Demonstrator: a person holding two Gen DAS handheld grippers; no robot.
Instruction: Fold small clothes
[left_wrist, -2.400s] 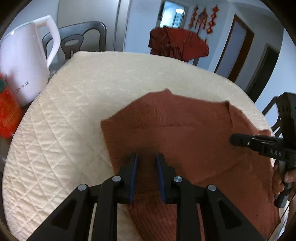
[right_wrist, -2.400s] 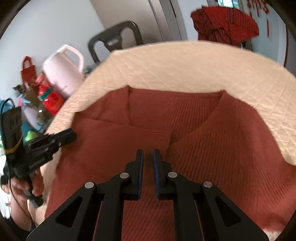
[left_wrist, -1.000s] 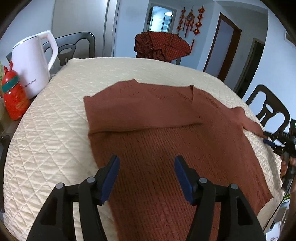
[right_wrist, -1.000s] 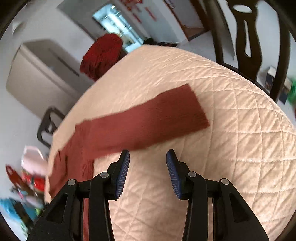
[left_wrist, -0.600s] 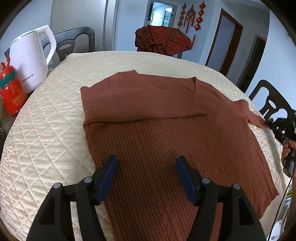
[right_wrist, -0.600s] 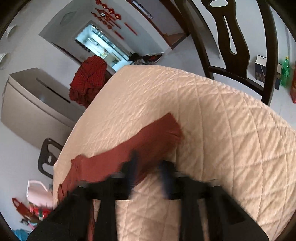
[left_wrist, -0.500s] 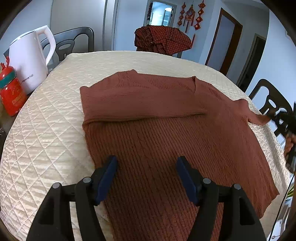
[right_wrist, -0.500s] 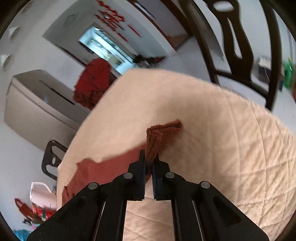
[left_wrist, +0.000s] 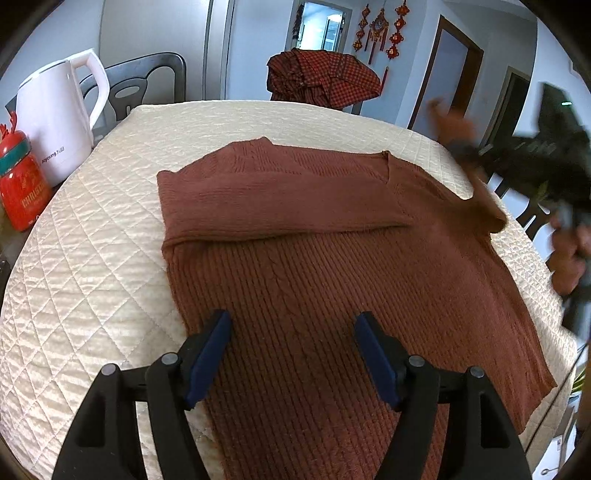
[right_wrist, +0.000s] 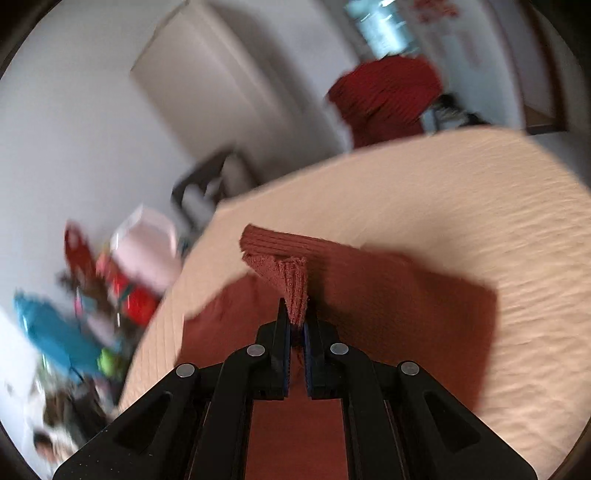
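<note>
A rust-brown knit sweater (left_wrist: 332, 258) lies flat on the cream quilted table (left_wrist: 92, 258), its left sleeve folded across the chest. My left gripper (left_wrist: 292, 321) hovers over the sweater's lower body, its jaws opening; only the flat knit lies below the gap and the pads press on nothing. My right gripper (right_wrist: 295, 317) is shut on the cuff of the right sleeve (right_wrist: 288, 277), which bunches up from the pads. In the left wrist view that right gripper (left_wrist: 458, 147) is a blur at the right, holding the sleeve end (left_wrist: 448, 127) up off the table.
A white kettle (left_wrist: 55, 118) and a red jar (left_wrist: 20, 192) stand by the table's left edge. A grey chair (left_wrist: 147, 81) is behind them. A red checked cloth (left_wrist: 321, 77) hangs over a far chair. A dark chair (left_wrist: 532, 218) is at the right.
My right gripper shut on the right sleeve's cuff, lifted it off the table and swung it in toward the sweater. My left gripper stayed put and spread a little wider.
</note>
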